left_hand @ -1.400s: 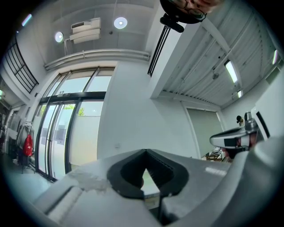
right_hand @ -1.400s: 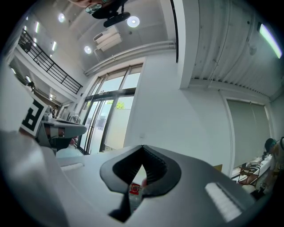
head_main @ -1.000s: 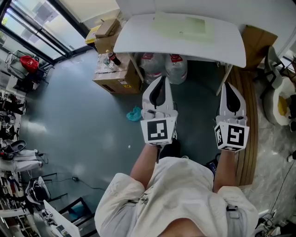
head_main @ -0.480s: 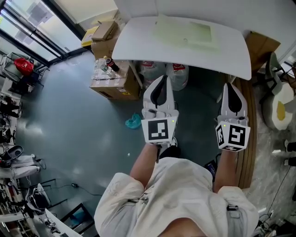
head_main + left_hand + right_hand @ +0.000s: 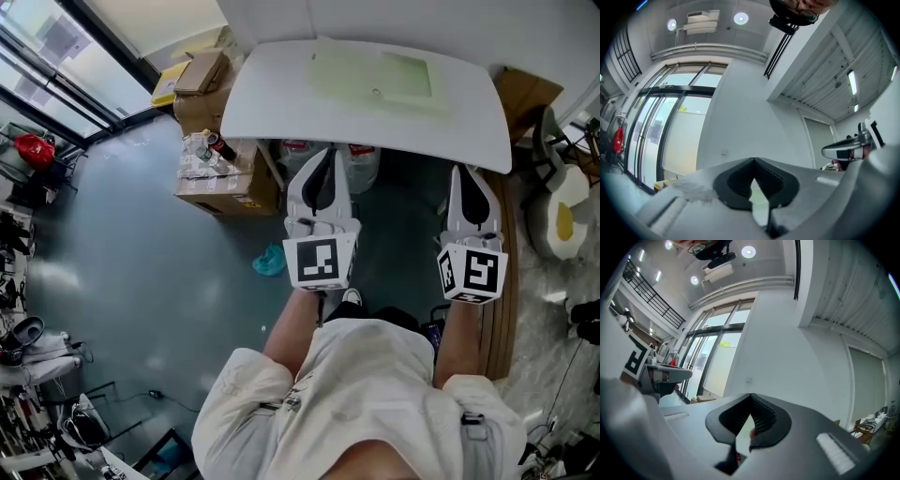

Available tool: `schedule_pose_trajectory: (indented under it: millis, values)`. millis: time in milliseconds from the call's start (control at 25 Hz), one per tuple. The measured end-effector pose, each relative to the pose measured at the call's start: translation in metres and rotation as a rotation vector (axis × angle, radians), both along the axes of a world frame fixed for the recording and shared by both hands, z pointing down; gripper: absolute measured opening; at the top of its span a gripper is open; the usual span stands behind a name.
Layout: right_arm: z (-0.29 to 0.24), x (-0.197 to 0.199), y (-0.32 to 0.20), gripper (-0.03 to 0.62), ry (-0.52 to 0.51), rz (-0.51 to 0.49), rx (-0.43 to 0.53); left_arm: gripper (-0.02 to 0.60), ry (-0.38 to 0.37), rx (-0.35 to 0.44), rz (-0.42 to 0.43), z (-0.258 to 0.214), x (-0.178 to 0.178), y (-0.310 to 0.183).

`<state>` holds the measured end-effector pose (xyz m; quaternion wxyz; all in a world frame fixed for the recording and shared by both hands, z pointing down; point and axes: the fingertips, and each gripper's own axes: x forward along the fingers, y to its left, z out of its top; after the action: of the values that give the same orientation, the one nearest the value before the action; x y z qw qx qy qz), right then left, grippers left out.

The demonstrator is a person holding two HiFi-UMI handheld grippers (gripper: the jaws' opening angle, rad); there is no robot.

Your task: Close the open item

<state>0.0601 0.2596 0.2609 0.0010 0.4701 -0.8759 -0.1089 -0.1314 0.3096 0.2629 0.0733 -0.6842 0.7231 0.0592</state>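
Nearest the operator, the left gripper (image 5: 322, 157) and the right gripper (image 5: 467, 171) are held side by side and well apart, both pointing toward 12 o'clock. In each gripper view the jaws are clenched tip to tip with nothing between them: left gripper (image 5: 753, 160), right gripper (image 5: 750, 395). Below and beyond them, at 10 o'clock from the left gripper, one teal cloth (image 5: 270, 261) lies on the floor. Two clear containers (image 5: 361, 161) stand under the near edge of the table (image 5: 272, 98). On that single white table, toward its far middle, lies the only candidate for the task: one flat pale green item (image 5: 375, 75), apart from every table edge. Its long axis runs from 9 o'clock to 3 o'clock, across the line of approach. It lies at about 1 o'clock from the left gripper and at about 11 o'clock from the right gripper. The left gripper is judged the nearer unit. Neither gripper is over the table yet, and both are well short of the item. From this height it cannot be confirmed which part of the item is open or where it hinges. Count: two grippers, one table, one pale green item, two containers, one cloth.
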Motion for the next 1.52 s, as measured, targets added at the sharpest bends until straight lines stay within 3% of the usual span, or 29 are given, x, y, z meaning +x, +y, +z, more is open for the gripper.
schedule_pose_trajectory:
  millis: [240, 440, 800, 1520]
  values:
    - [-0.005, -0.019, -0.011, 0.002, 0.013, 0.014, 0.015, 0.002, -0.031, 0.006, 0.016, 0.002, -0.020, -0.013]
    - [-0.006, -0.025, -0.019, 0.002, 0.017, 0.021, 0.025, 0.002, 0.004, 0.011, 0.020, 0.000, -0.023, -0.022]
    - [-0.004, -0.035, -0.043, 0.002, 0.004, 0.021, 0.029, 0.002, -0.020, 0.025, 0.018, 0.004, -0.033, -0.045]
    - [0.009, -0.014, -0.142, 0.002, 0.001, 0.056, 0.001, 0.002, -0.029, 0.003, 0.033, 0.011, -0.017, -0.139]
